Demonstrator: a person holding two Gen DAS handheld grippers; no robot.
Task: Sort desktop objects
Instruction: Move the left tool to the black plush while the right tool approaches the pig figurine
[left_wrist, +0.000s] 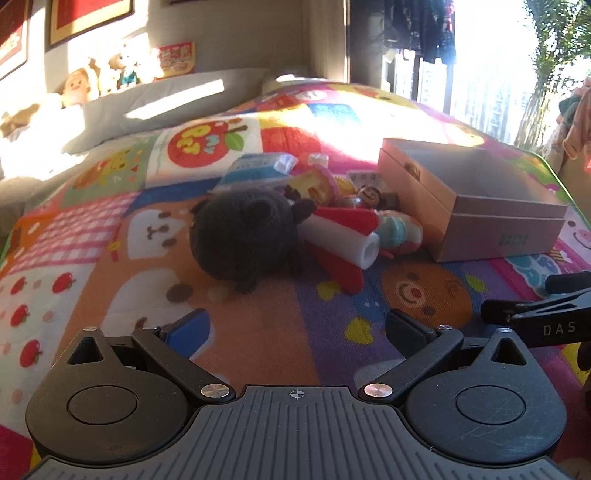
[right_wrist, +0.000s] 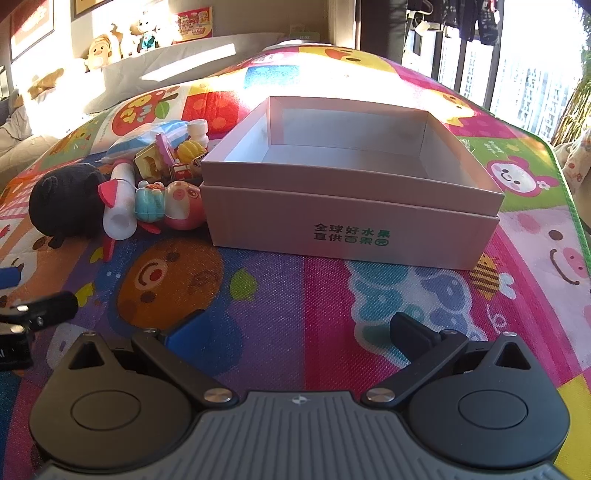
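A pile of toys lies on a colourful play mat. Nearest is a black plush (left_wrist: 242, 242) (right_wrist: 66, 201), with a red and white toy rocket (left_wrist: 343, 236) (right_wrist: 118, 206) against it. Behind are a pink pig figure (right_wrist: 183, 208), a teal toy (right_wrist: 149, 205), a blue striped packet (left_wrist: 255, 170) (right_wrist: 155, 138) and small figures. An open, empty beige cardboard box (left_wrist: 476, 206) (right_wrist: 351, 192) stands right of the pile. My left gripper (left_wrist: 295, 328) is open, short of the plush. My right gripper (right_wrist: 295, 330) is open in front of the box, holding nothing.
The mat (left_wrist: 258, 332) (right_wrist: 280, 295) is bare between the grippers and the toys. The other gripper shows at each view's edge (left_wrist: 535, 314) (right_wrist: 33, 310). A grey cushion (left_wrist: 155, 103) and stuffed toys (left_wrist: 79, 86) line the far wall. A bright window (right_wrist: 535, 55) is at the right.
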